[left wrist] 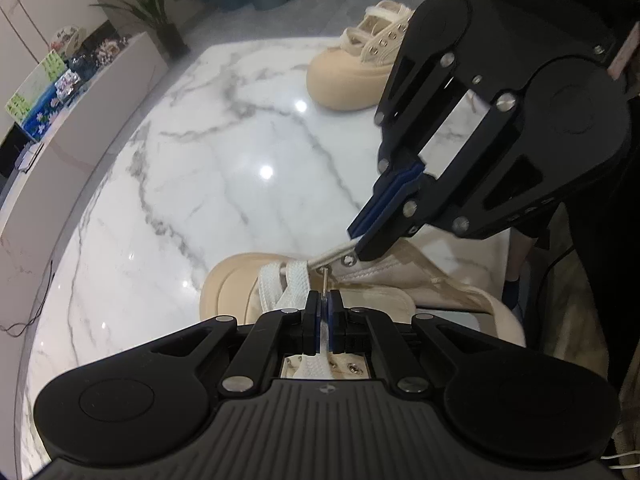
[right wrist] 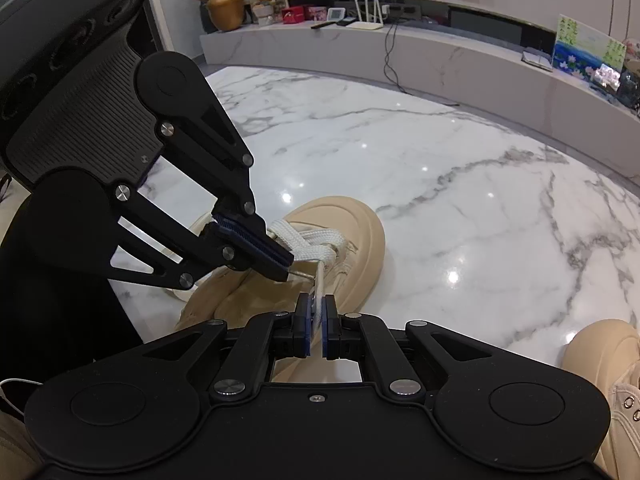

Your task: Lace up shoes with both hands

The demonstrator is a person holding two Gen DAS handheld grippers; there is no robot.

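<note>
1. Left wrist view, lower edge: left gripper (left wrist: 323, 300), black with blue pads, jaws pressed together on the thin stiff tip of the white flat woven shoelace (left wrist: 298, 280); tip aimed up toward a small metal eyelet (left wrist: 349, 258) on the near beige thick-soled shoe (left wrist: 228, 280).
2. Same view, upper right: right gripper (left wrist: 360, 246) reaching down, jaws clamped on a strand of the shoelace just beside that eyelet; the two sets of fingertips near each other, over the shoe's lacing.
3. Right wrist view, lower edge: right gripper (right wrist: 316, 308) closed on an upright strand of the shoelace (right wrist: 320, 240); left gripper (right wrist: 286, 270) entering from the left, its held tip just beside that strand; touching or apart, impossible to tell.
4. Place of the near shoe (right wrist: 344, 232): on the white grey-veined marble tabletop (left wrist: 240, 160), directly beneath both grippers, rounded toe pointing away from them.
5. Count: two grippers, two shoes, one shoelace held at two places. Second beige shoe (left wrist: 352, 80) well apart on the far side of the tabletop (right wrist: 460, 160); in the right wrist view, at the lower right corner (right wrist: 600, 360).
6. Left wrist view only: laced top of the second shoe, potted green plant (left wrist: 160, 8).
7. Right wrist view only: round golden vase (right wrist: 230, 10) and white router (right wrist: 366, 20) on a long pale low cabinet (right wrist: 440, 60).
</note>
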